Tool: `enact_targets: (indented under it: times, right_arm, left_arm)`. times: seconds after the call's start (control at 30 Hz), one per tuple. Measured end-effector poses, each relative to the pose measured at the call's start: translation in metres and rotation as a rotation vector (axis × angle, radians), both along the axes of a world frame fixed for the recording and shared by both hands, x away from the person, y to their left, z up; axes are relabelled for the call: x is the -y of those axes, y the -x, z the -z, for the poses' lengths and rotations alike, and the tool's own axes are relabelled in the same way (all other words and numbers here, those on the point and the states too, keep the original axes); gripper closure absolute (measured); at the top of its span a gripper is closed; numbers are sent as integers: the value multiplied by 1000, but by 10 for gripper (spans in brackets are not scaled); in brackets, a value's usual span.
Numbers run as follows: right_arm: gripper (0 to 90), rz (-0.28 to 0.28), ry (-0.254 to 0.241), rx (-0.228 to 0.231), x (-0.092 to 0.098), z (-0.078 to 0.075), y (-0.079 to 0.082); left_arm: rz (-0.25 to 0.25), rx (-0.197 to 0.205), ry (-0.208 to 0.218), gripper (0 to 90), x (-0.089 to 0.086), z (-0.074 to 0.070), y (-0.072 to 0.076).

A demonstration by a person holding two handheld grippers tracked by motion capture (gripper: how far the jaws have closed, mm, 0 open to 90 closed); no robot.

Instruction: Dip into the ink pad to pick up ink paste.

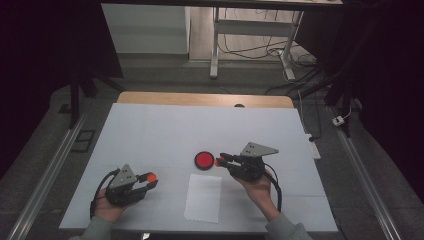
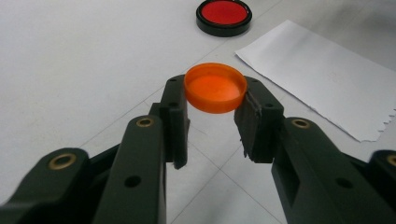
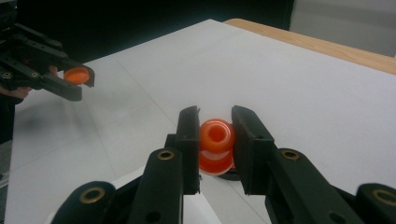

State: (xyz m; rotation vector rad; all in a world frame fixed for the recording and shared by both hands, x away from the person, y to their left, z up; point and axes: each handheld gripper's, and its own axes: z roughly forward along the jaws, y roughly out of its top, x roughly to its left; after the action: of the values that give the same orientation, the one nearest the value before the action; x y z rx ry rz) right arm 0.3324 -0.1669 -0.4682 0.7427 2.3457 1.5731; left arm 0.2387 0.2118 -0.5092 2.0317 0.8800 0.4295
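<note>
My left gripper [image 2: 215,93] is shut on a shallow orange cap [image 2: 215,87], pinched at its rim with the hollow side facing the camera. From above, that gripper [image 1: 149,180] is at the table's front left, the cap [image 1: 150,176] at its tips. My right gripper [image 3: 215,122] is shut on a small orange round-mouthed piece [image 3: 215,140] with a pale band. In the high view the right gripper [image 1: 220,161] points left, right beside a red disc in a black rim [image 1: 204,160]. The left gripper [image 3: 77,77] and cap also appear far off in the right gripper view.
A white sheet of paper [image 1: 203,197] lies near the front edge, between the two hands. The table [image 1: 150,130] has a white cover with a wooden strip along its far edge. Beyond it are table legs and cables on the floor.
</note>
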Motion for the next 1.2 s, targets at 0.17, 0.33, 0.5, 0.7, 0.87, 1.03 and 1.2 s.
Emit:
enact_targets:
  times: [0.17,0.33,0.5,0.7,0.87,1.03,1.2]
  right_arm:
    - [720,0,0,2,-4,-1,-3]
    - [720,-1,-5,7,-8,-2,-6]
    - [720,-2,5,9,-10,-3,-8]
    - [720,-6,12,11,-13,-2,-10]
    - [720,-9,16,14,-15,-2,-12]
    - [720,-10,19,20,-18,-2,-13]
    - [720,-8,18,17,-20,-2,-17]
  left_arm:
    - [5,1,0,654,1,-1,-1]
    - [5,-2,-2,654,1,0,-2]
    - [4,-4,-5,654,3,0,-2]
    - [10,-8,-7,654,5,1,-4]
    - [12,-8,-11,654,7,1,-4]
    - [19,-7,-10,654,8,0,-3]
    - [14,-10,-2,654,6,0,-3]
